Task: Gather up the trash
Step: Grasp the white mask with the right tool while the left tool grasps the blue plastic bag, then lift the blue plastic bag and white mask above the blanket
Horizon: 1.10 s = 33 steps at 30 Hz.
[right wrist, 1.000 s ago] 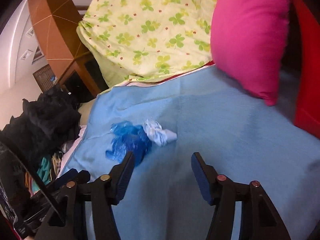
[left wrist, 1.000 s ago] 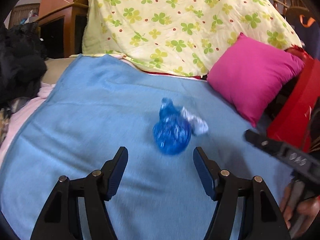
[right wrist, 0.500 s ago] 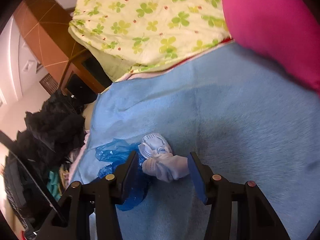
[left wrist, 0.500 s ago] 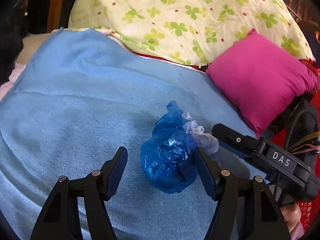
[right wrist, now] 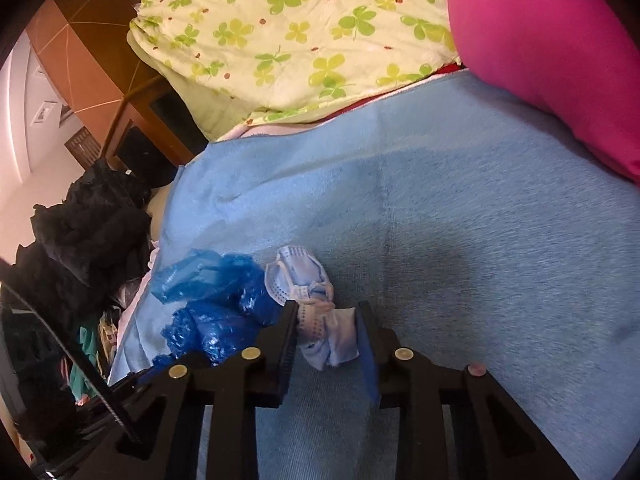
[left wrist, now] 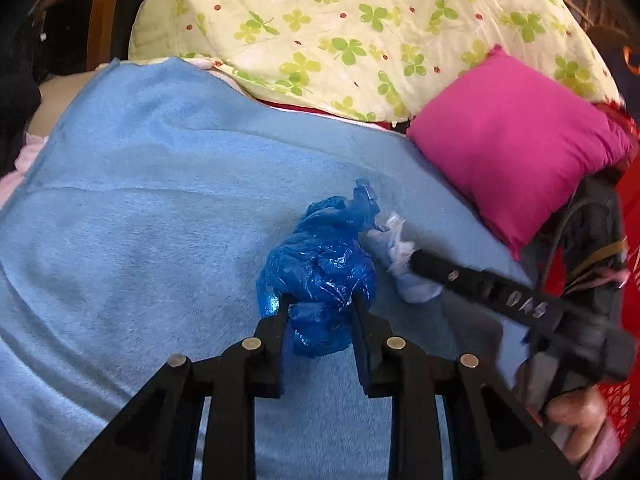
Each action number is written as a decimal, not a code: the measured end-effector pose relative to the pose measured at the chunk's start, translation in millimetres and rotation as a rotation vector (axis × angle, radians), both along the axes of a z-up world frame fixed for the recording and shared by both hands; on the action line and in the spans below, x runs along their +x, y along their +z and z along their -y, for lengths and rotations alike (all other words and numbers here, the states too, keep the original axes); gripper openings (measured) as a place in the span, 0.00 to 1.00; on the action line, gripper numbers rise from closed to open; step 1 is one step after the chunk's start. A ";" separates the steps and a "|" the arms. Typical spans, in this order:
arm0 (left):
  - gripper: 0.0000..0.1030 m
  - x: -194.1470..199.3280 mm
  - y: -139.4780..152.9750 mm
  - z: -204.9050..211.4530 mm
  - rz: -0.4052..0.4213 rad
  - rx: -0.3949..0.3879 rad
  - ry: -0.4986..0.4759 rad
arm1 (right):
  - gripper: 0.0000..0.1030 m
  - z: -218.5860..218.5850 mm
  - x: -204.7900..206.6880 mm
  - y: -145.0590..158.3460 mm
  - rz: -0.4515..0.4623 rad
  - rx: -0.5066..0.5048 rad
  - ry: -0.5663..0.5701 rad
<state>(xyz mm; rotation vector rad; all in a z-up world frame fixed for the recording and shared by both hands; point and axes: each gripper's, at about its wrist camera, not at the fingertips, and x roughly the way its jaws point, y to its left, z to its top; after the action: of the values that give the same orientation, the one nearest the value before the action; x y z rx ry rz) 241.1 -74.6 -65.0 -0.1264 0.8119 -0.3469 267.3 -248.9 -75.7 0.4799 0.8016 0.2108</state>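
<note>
The left gripper [left wrist: 320, 312] has its jaws closed on the crumpled blue plastic bag [left wrist: 320, 264], and the right gripper [right wrist: 326, 320] has its jaws closed on the crumpled face mask [right wrist: 316, 320]. Both pieces of trash lie on the blue blanket [left wrist: 140, 220] of the bed, touching each other, with the pink pillow [left wrist: 516, 140] near on the right side and the clover-print quilt [left wrist: 360, 28] behind.

I judge that the step in hand is to secure both grasps and then lift. To do it well, each hand should rise straight up and a little apart from the other, because the bag and the mask press together and a loop of the mask may catch in the plastic. The pinch should take only trash, not the blanket pile under it; a slow first lift will show this. The bag is soft and slippery, so a firm hold on its thick part is better.

The bag is longer than wide: its long axis runs away from the left jaws, and its loose tail points toward the quilt. The mask is bunched, probably with its pleated end pointing away from the right jaws.
</note>
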 end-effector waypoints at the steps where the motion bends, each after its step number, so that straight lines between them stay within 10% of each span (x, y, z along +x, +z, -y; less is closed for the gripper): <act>1: 0.26 -4.3 1.1 -0.8 0.002 0.008 -0.001 | 0.29 0.4 -3.1 3.1 0.002 -0.005 0.000; 13: 0.22 -104.9 45.6 -10.8 0.057 0.105 0.042 | 0.29 -13.3 -108.0 68.8 0.070 -0.166 0.004; 26: 0.22 -203.2 37.2 -28.0 0.028 0.124 0.011 | 0.29 -20.7 -271.7 51.1 0.006 -0.251 0.025; 33: 0.22 -206.3 18.5 -25.0 -0.002 0.164 -0.062 | 0.29 -33.8 -275.6 39.4 -0.037 -0.258 0.063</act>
<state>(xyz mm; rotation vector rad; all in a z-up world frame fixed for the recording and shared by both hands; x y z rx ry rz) 34.9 -49.7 -46.5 0.0518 0.8439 -0.3376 -8.4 -215.2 -36.4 0.2160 0.8674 0.1545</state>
